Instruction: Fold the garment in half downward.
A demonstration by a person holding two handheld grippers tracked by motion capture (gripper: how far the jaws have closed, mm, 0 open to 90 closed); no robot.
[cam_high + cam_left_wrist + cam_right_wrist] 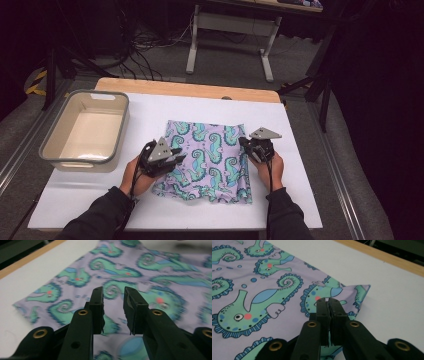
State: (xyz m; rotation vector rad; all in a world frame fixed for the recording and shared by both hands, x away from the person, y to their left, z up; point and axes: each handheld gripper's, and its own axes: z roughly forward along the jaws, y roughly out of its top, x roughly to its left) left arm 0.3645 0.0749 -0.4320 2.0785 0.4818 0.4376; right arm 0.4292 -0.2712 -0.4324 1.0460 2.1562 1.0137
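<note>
high view | cloth [210,160]: seahorse print, no writing | bin [85,131]: unlabelled

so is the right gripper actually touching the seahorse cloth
Touching. In the right gripper view the right gripper has its jaws closed on the seahorse cloth near its raised corner, pinching the fabric between them.

Premises present as a laboratory or test room: dark curtained surround, loose cables [145,47] across grey carpet, metal-framed desk legs [230,37] behind, and a white-topped counter [300,165] on floor rails.
</note>
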